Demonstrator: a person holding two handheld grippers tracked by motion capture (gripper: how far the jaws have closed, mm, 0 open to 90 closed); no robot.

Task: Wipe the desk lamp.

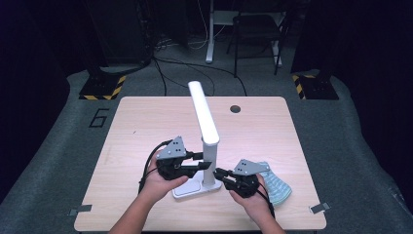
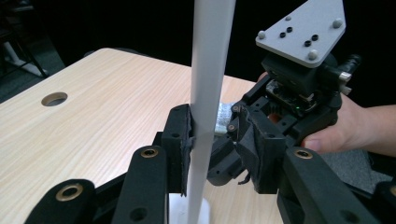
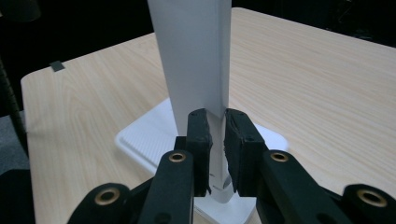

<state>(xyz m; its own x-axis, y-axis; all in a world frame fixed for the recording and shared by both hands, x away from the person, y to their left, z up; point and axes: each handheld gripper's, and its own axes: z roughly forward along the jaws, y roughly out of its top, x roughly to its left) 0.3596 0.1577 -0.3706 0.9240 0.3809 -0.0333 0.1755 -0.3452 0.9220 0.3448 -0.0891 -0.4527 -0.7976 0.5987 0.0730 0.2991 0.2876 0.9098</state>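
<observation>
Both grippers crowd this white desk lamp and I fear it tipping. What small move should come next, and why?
Probably open the left gripper a little wider. The right gripper already pinches the white desk lamp low on its upright, while only one left pad touches it, so easing off avoids pushing it sideways.

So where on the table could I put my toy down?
Lots of bare wood lies at the far end of the table, behind the lamp and around the round hole. The near edge is crowded: lamp base, left gripper, right gripper and a cloth.
</observation>
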